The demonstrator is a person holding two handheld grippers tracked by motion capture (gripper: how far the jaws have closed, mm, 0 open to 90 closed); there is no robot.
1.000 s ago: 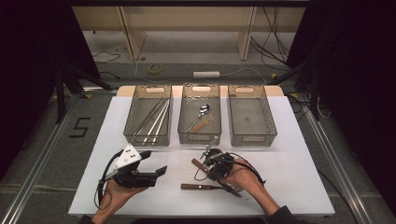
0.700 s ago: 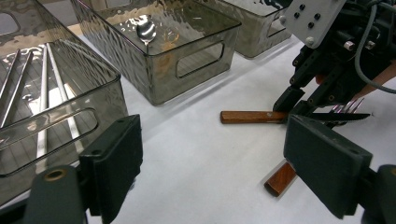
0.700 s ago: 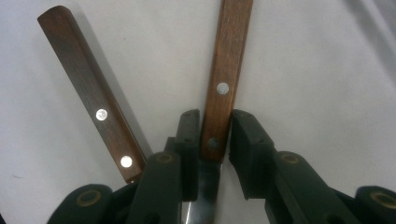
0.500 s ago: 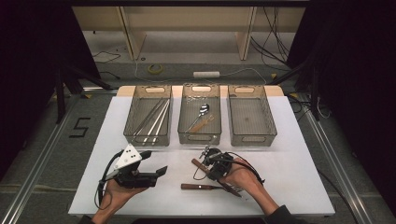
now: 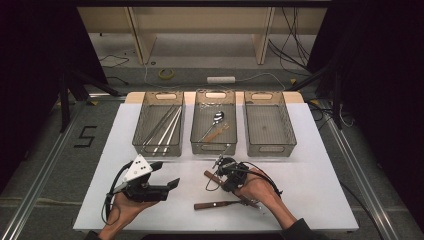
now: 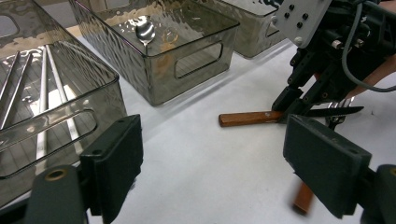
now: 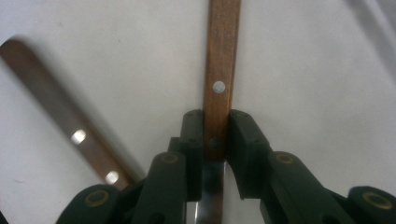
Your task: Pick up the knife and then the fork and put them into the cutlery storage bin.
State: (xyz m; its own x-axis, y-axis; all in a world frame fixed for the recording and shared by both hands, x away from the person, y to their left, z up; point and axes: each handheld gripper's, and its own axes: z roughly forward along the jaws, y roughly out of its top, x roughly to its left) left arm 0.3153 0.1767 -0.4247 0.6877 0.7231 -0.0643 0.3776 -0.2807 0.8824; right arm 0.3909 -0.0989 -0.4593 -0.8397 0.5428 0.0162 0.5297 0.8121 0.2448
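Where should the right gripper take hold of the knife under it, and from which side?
On the wooden handle just ahead of the blade, from straight above. The knife lies flat on the table, so only its narrow side edges are free to pinch. The right gripper straddles that spot; its jaws have just been closing, with the pads against both edges.

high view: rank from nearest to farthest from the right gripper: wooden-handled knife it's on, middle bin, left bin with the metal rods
1. wooden-handled knife, between the jaws of the right gripper
2. middle bin, just behind it
3. left bin, back and to the left
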